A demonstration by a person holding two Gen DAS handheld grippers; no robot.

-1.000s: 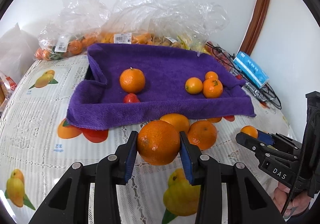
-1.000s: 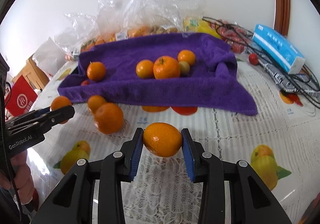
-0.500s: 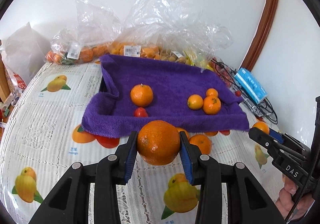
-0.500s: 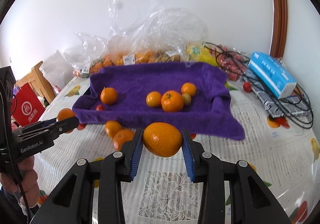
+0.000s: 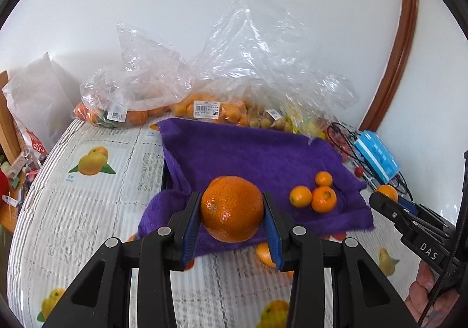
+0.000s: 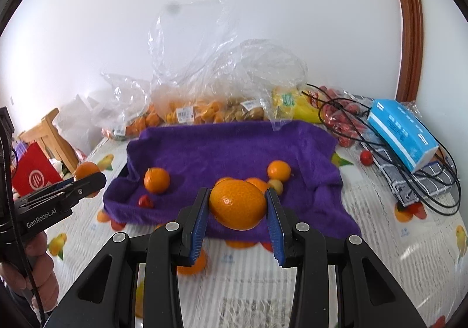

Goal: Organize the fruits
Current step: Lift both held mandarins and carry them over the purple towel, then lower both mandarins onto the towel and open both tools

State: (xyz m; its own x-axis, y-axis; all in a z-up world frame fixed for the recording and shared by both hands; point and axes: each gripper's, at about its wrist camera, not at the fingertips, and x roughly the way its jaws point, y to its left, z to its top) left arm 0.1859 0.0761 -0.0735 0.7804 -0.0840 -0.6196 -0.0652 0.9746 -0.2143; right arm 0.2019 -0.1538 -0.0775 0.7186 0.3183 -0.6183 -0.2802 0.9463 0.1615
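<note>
My left gripper (image 5: 231, 211) is shut on a large orange (image 5: 231, 208), held in the air in front of the purple towel (image 5: 257, 152) that lines a tray. My right gripper (image 6: 237, 206) is shut on a smaller orange (image 6: 237, 204), also raised before the towel (image 6: 228, 146). On the towel lie several oranges, among them one at the left (image 6: 156, 180), one at the right (image 6: 279, 170) and a small red fruit (image 6: 145, 201). Loose oranges (image 6: 191, 265) lie on the tablecloth under the grippers. Each gripper shows at the edge of the other's view.
Clear plastic bags of fruit (image 5: 204, 110) are piled against the wall behind the towel. A blue tissue pack (image 6: 402, 130), black cables (image 6: 424, 181) and a striped cloth lie at the right. A red bag (image 6: 33, 179) and a wooden chair (image 6: 49, 135) stand at the left.
Both grippers have risen with their oranges and come closer to the towel. The loose oranges on the tablecloth now lie lower in both views, partly hidden by the fingers.
</note>
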